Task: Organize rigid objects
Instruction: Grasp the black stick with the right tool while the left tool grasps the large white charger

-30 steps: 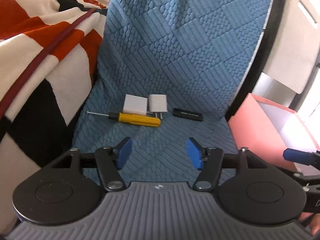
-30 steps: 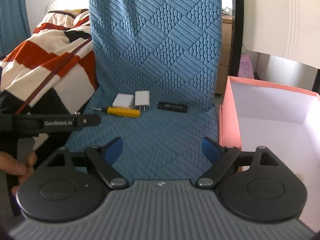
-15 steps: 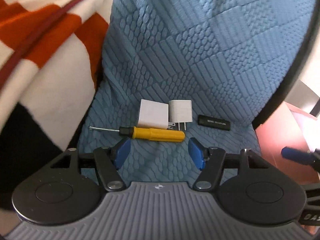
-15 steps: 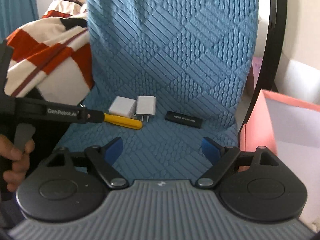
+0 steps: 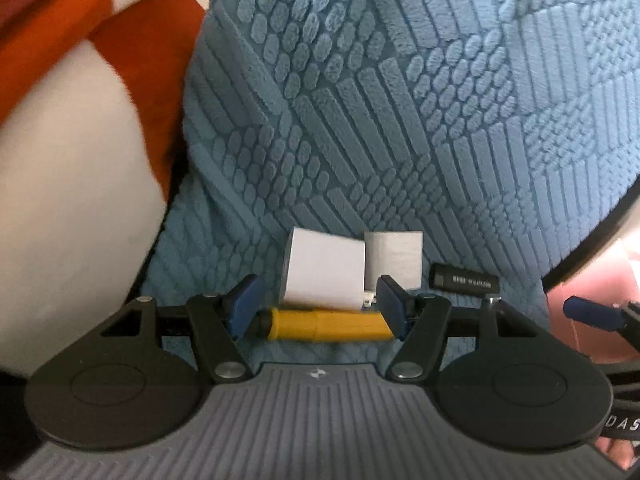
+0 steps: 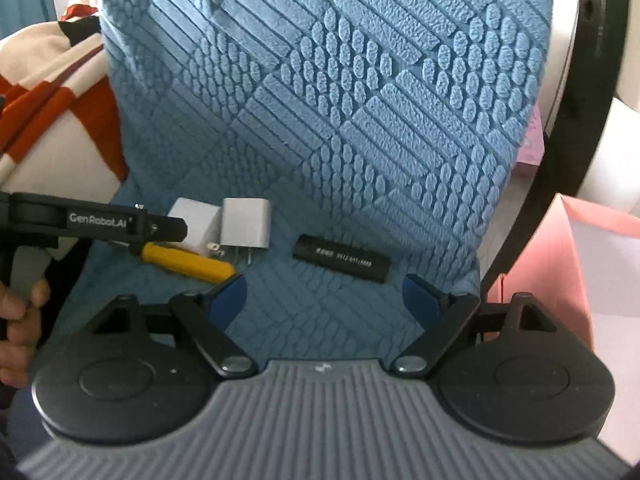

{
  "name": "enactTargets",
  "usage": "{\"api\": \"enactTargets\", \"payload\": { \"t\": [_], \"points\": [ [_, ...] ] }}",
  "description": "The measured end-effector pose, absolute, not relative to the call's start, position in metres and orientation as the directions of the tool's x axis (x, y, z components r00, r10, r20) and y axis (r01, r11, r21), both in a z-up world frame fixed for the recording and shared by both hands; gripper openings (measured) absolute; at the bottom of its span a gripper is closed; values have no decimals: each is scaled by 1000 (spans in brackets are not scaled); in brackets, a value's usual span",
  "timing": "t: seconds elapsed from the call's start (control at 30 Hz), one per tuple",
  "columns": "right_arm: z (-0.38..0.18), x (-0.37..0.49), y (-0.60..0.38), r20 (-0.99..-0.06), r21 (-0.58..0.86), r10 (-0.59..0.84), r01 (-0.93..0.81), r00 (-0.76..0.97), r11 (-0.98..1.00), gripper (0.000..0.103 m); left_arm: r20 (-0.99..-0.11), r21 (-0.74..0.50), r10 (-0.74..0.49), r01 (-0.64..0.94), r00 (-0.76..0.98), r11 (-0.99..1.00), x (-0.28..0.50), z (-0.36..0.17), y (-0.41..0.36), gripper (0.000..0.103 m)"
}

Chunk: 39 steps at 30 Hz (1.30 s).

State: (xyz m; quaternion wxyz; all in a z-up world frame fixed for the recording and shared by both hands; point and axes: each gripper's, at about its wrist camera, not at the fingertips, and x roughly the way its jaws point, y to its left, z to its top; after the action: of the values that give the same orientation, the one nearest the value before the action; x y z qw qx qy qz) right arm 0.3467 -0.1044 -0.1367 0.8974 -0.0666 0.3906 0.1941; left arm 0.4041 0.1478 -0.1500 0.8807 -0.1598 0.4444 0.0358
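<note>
The yellow plastic-handled screwdriver (image 5: pixel 326 325) lay crosswise between the blue pads of the left tongs (image 5: pixel 316 306), which stood open and appeared clear of it, likely lined up for a grasp. Two white plug adapters (image 5: pixel 324 274) sat just beyond. The right tongs (image 6: pixel 324 300) gaped wide and empty, the black stick-shaped device (image 6: pixel 341 259) just ahead, the pink cardboard box (image 6: pixel 568 256) to their right, presumably the destination.

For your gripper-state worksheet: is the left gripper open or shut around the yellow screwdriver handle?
Open. The left gripper has its blue pads either side of the yellow screwdriver handle, which lies on the blue cushion, with a gap at the left pad.
</note>
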Motion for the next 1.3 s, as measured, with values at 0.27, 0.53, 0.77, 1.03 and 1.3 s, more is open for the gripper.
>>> {"api": "enactTargets", "payload": {
  "t": [0.27,0.53,0.77,1.03,1.3],
  "points": [
    [-149,363,-102,-745,26,293,-414,599,910,86,-801,-271,-95,-216,591,938,418,-160,145,69],
    [-174,396,-96,-758,-7,216,-338,616,941,86,-806,-251,-77,-220,588,943,422,-169,138,77],
    [-187,421,-84,-755,62,241,-300,610,952,87,-818,-237,-75,-215,571,947,429,-181,135,81],
    [-209,438,-62,-760,32,194,-263,620,964,90,-822,-204,-53,-206,567,957,434,-189,129,81],
    [-221,442,-55,-744,7,186,-270,642,963,87,-812,-204,-58,-189,581,961,436,-193,124,81]
  ]
}}
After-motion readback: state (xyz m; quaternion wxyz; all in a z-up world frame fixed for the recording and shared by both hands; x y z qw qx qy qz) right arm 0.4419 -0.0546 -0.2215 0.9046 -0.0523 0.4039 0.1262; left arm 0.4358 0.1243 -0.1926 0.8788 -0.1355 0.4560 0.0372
